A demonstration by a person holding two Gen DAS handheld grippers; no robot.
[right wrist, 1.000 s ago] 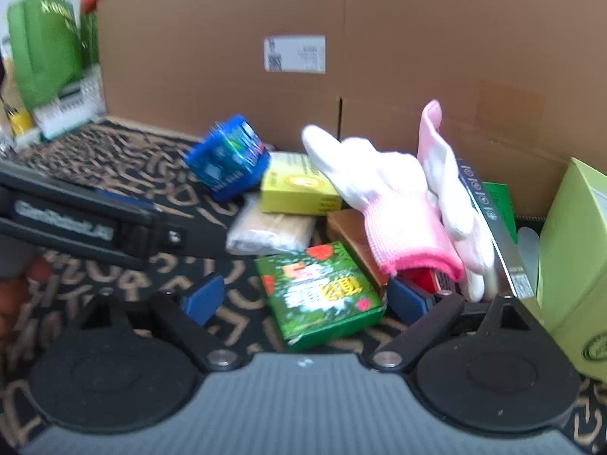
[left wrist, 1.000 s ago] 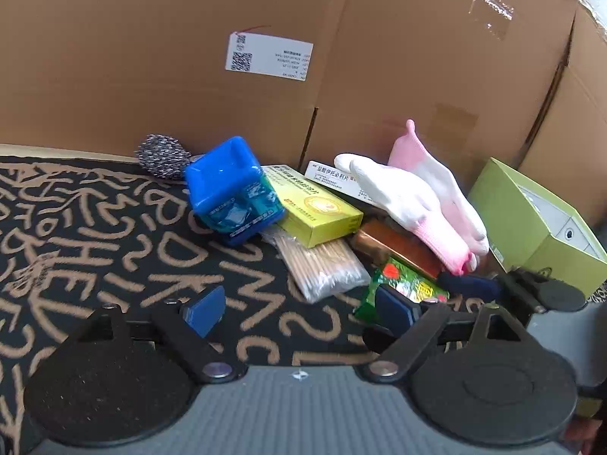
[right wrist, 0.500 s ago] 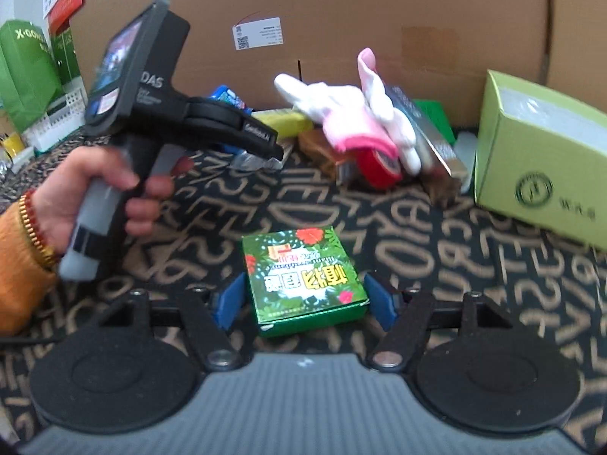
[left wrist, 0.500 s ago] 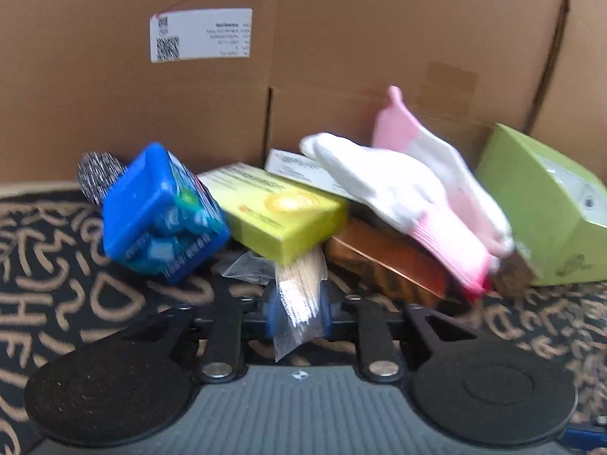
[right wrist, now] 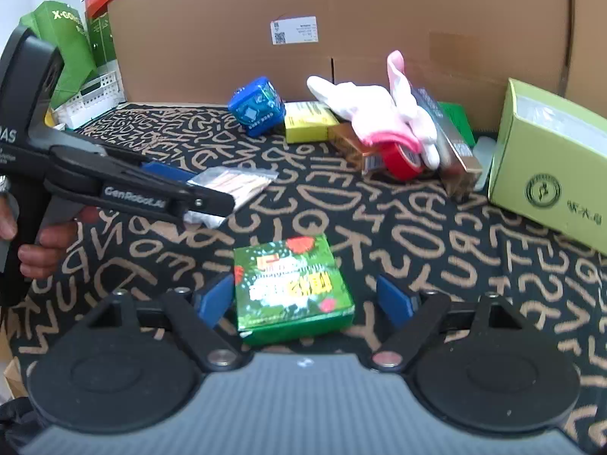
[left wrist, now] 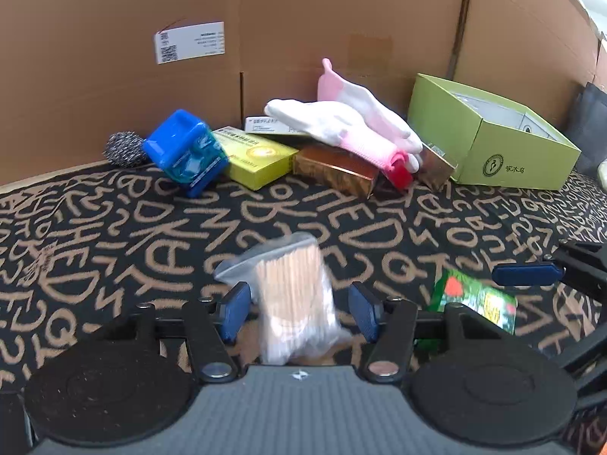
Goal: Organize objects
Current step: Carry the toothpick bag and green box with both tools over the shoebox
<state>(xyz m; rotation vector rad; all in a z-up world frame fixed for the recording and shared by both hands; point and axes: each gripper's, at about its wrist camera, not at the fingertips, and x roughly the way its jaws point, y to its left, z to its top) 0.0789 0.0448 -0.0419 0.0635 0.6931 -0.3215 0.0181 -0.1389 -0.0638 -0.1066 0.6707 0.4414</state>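
Observation:
A clear bag of wooden sticks (left wrist: 292, 299) lies on the patterned mat between the fingers of my left gripper (left wrist: 299, 313), which is open around it with gaps on both sides. It also shows in the right wrist view (right wrist: 231, 185). A green box with red flowers (right wrist: 290, 288) lies on the mat between the fingers of my right gripper (right wrist: 303, 295), also open, apart from it. The green box shows in the left wrist view (left wrist: 476, 303). My left gripper shows in the right wrist view (right wrist: 189, 193).
At the back, against the cardboard wall (left wrist: 303, 19), is a pile: blue box (left wrist: 186, 151), yellow box (left wrist: 258, 155), brown box (left wrist: 334, 172), white and pink gloves (left wrist: 353, 129), red tape roll (right wrist: 402, 157), steel scourer (left wrist: 123, 149). A light green open box (left wrist: 493, 140) stands at the right.
Both grippers pulled back from the pile and opened. The bag of sticks and the green box, held half a second ago, now lie loose on the mat between the open fingers.

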